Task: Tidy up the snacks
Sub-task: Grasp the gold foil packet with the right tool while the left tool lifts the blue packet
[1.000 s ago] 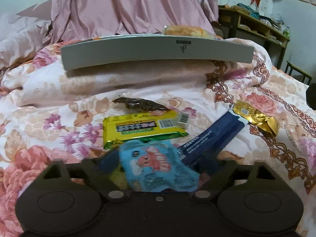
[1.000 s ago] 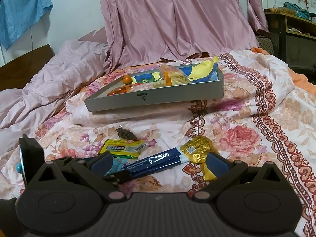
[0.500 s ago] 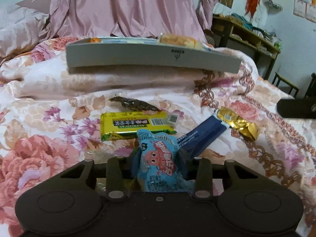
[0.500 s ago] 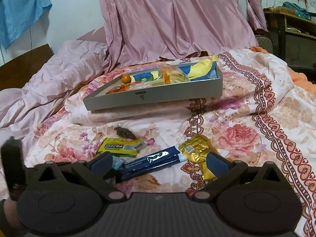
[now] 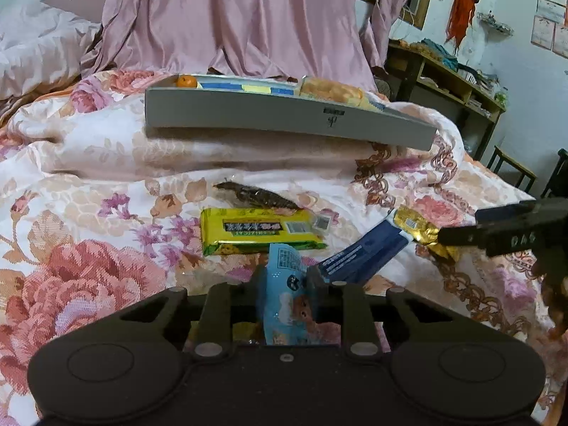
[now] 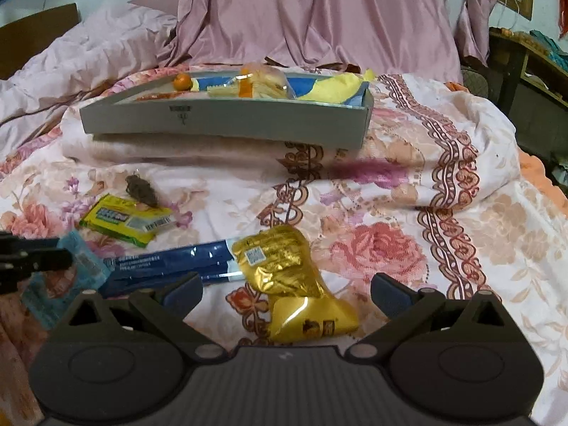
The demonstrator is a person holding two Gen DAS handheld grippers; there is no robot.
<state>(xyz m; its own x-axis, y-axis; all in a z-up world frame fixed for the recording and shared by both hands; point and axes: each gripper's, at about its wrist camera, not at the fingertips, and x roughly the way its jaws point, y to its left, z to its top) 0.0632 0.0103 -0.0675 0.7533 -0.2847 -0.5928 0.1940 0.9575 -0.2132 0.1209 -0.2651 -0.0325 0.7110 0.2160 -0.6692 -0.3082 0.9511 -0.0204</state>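
Right wrist view: grey tray (image 6: 227, 122) holds snacks; right gripper (image 6: 285, 289) spread wide, left gripper (image 5: 285, 280) clamps blue packet (image 5: 287, 298).

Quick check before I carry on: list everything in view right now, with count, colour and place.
Tray: 1, grey, on the raised quilt fold at the back, holding snacks.
Orange: 1, in the tray's left end.
Dark snack: 1, brown, on the quilt ahead of the tray.
Yellow pack: 1, yellow-green, just nearer than the dark snack.
Blue stick pack: 1, navy, right of the yellow pack.
Gold pack: 1, gold, at the stick pack's right end.
Light-blue pack: 1, between the left jaws.
Quilt: 1, floral.
Curtain: 1, pink, behind.
Left gripper: jaws shut on the light-blue pack.
Right gripper: jaws open around the gold pack.
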